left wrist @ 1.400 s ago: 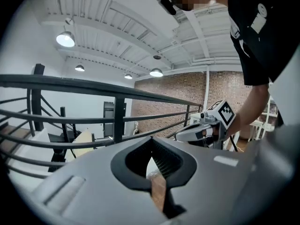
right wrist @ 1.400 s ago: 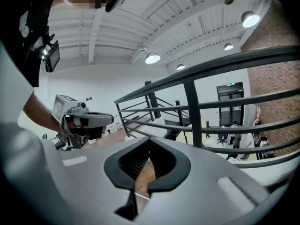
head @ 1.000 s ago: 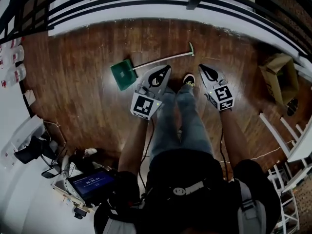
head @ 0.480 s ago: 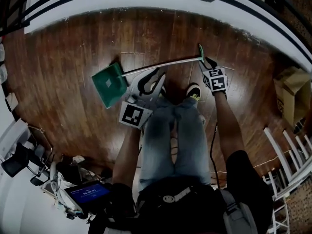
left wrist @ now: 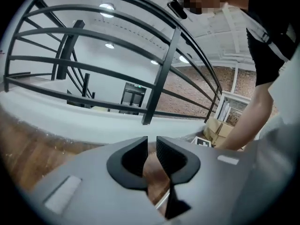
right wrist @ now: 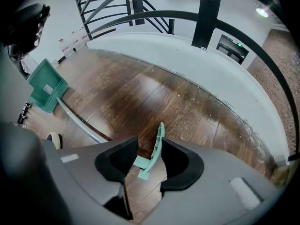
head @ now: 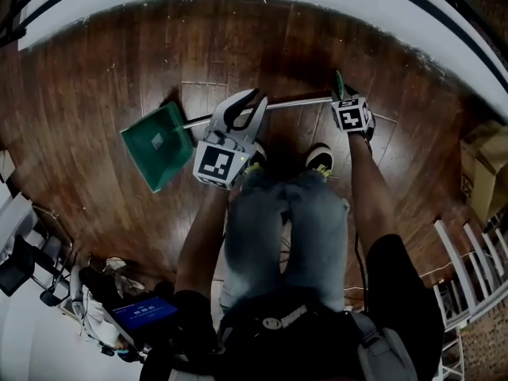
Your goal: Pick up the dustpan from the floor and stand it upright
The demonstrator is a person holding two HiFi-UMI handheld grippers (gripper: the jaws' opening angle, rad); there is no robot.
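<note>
Perhaps a loft office: brick wall [left wrist: 194,89], black railing [left wrist: 162,75].

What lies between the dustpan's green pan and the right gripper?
Only the dustpan's silver pole, lying on the wooden floor, clearest in the right gripper view; in the head view the left gripper overlaps it.

Both bare forearms reach down ahead of the knees. The left forearm [head: 200,232] runs to the left tongs [head: 259,95], which point forward and only slightly downward, marker cube facing up. Their jaws stand a narrow slit apart with nothing between them. The right forearm [head: 370,193] stretches straighter and further out, its wrist bent so that the right tongs [right wrist: 149,146] aim steeply at the floor. Their jaws have just been opening and now stand wide, with the green end of the dustpan handle [right wrist: 158,146] between them, unclamped.
</note>
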